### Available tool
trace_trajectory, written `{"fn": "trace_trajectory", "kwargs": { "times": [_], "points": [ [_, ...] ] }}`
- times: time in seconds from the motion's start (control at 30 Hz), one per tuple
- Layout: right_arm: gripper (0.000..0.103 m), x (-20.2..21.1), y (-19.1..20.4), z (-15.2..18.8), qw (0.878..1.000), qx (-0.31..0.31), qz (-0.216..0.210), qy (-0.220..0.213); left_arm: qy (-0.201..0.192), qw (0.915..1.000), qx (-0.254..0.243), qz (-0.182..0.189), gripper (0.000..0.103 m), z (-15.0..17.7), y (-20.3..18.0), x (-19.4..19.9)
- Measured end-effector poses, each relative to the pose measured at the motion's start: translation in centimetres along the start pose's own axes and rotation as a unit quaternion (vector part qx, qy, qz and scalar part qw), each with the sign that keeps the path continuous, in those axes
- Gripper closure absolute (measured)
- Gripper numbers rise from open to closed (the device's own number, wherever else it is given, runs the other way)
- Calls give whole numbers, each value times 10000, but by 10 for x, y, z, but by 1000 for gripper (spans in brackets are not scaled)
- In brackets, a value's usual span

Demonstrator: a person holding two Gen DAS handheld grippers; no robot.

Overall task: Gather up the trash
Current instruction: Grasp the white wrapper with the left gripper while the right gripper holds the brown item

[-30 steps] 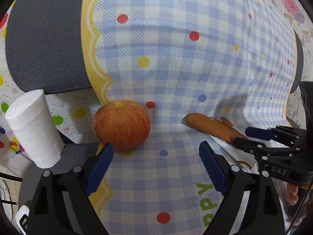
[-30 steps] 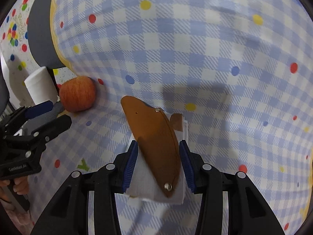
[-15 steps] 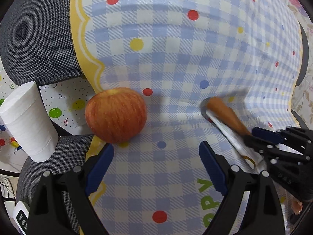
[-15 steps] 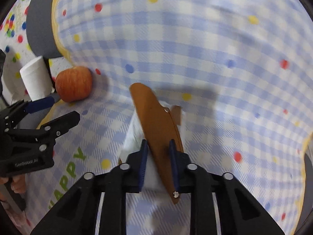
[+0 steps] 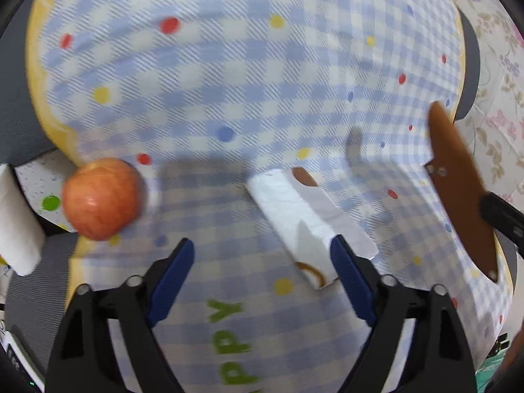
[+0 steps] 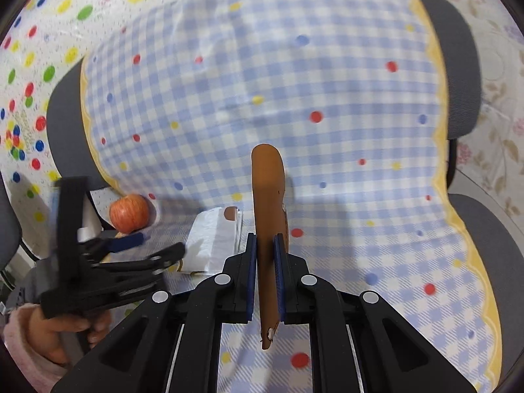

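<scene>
- The round red-orange apple (image 5: 102,198) sits far left at the scalloped edge of the blue-checked cloth (image 5: 249,75); a sideways brush from my left claw (image 5: 262,260) could roll it off toward the white paper roll (image 5: 16,226).
- My left claw has just been narrowing, though its jaws are wide and hold nothing. The flat white paper wrapper (image 5: 304,219), the trash I judge to be mine, lies only partly between them, touching my right pad, so closing here may pinch one corner and tear it.
- On the right, my right claw (image 6: 266,273) has just closed tight on the thin brown leather-like sheath (image 6: 268,229), held edge-up above the cloth; gripped low, it could pivot and slip.
</scene>
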State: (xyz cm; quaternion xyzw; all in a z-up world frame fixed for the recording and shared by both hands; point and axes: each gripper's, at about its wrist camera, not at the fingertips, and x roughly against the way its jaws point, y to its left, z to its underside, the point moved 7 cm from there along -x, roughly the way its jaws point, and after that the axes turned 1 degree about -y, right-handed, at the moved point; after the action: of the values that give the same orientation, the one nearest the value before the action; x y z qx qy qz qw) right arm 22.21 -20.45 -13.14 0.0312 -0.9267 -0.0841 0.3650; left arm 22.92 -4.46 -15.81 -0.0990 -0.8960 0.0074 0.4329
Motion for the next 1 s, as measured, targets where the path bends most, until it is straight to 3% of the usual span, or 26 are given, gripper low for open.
{"fn": "trace_trajectory", "kwargs": {
  "times": [0.1,0.27,0.43,0.47,0.5,0.57,0.77,1.0],
  "points": [
    [92,9,-6,5,9999,-101,-27,-48,247,9994,133,224,38,2,-10,-16],
    [92,21,-19,13,9994,-320,-47,-96,200,9977,-503,-411,45,0,-31,-26],
    [92,32,-23,24,9988,-463,-65,-144,87,9918,-1055,-711,77,3,-54,-18],
    [92,34,-24,26,9987,-487,-72,-142,44,9929,-995,-643,96,3,-56,-15],
    [91,37,-25,28,9986,-506,-75,-144,20,9968,-747,-283,99,3,-56,-9],
    [92,44,-27,33,9983,-550,-72,-163,-179,9989,-420,115,100,4,-53,9],
    [91,70,-32,40,9970,-683,-90,-361,-966,9925,-439,614,100,8,-69,76],
    [91,98,-34,51,9942,-921,-75,-544,-1373,9845,-750,796,100,27,-96,130]
  ]
}}
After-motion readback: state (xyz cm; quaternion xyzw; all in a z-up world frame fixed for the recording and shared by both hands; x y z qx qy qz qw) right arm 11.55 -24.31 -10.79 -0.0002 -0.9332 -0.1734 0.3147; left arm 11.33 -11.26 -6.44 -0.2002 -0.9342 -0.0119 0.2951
